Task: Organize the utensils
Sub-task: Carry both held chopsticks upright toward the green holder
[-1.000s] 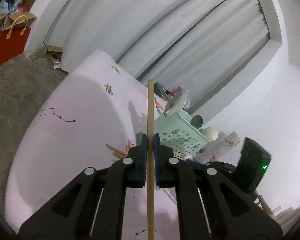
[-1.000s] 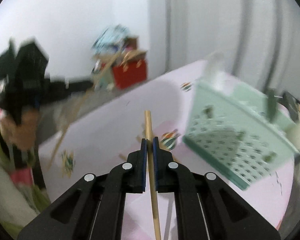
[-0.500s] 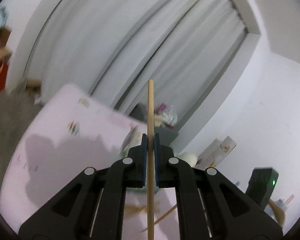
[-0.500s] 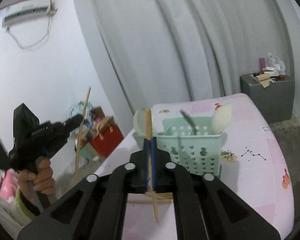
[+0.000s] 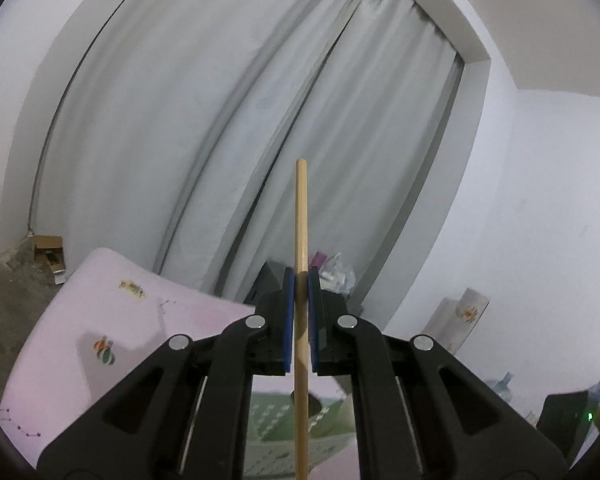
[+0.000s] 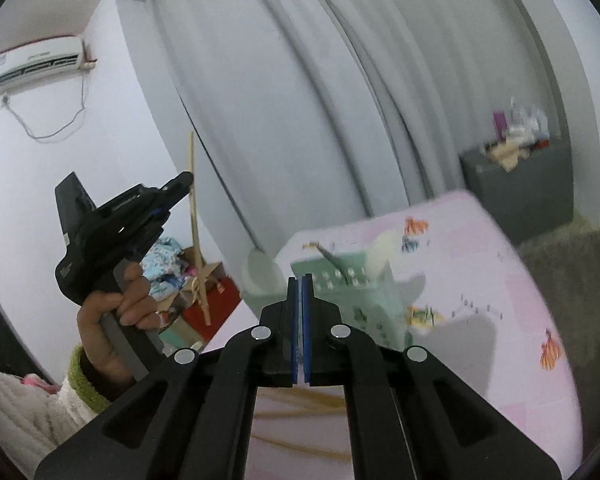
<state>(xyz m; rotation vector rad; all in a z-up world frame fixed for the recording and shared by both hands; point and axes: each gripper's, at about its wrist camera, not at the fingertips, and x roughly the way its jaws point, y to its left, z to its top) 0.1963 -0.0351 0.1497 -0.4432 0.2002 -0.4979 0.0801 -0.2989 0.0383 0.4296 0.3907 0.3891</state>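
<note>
Chopstick point(image 5: 301, 240) stays in left gripper point(image 5: 300, 280); right gripper point(image 6: 300, 280) now empty.

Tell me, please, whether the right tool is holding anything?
No, the right tool is shut and empty: its blue pads meet with no chopstick between.

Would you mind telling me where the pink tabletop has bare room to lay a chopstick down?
Right of the green basket, the pink tabletop lies bare between the printed motifs, out to its edge. In the left view, the stretch left of the tool is also open. It is crowded in front of the basket, where loose chopsticks lie.
</note>
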